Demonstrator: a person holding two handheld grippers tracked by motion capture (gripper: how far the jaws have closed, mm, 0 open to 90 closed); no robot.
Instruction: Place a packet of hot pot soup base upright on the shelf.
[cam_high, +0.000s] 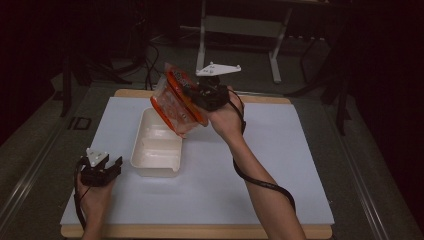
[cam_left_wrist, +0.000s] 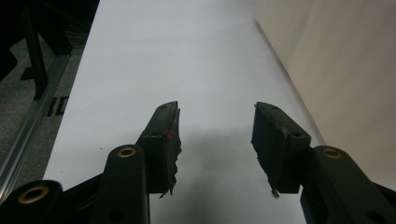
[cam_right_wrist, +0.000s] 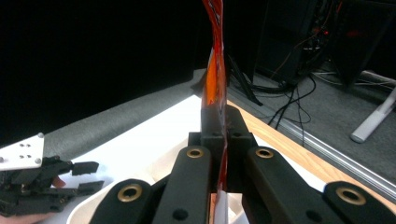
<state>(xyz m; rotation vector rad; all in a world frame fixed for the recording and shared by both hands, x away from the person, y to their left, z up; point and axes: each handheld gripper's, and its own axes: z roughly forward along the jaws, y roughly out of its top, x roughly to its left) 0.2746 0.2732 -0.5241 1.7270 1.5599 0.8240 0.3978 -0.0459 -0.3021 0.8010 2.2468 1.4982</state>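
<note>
Right gripper view, gripper (cam_right_wrist: 219, 140) pinching packet (cam_right_wrist: 215, 70)

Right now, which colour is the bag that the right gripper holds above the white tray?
The bag is orange-red with clear plastic; the high view shows it best.

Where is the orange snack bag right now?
In the high view the orange bag hangs tilted above the far end of the white tray, pinched by the right gripper.
</note>
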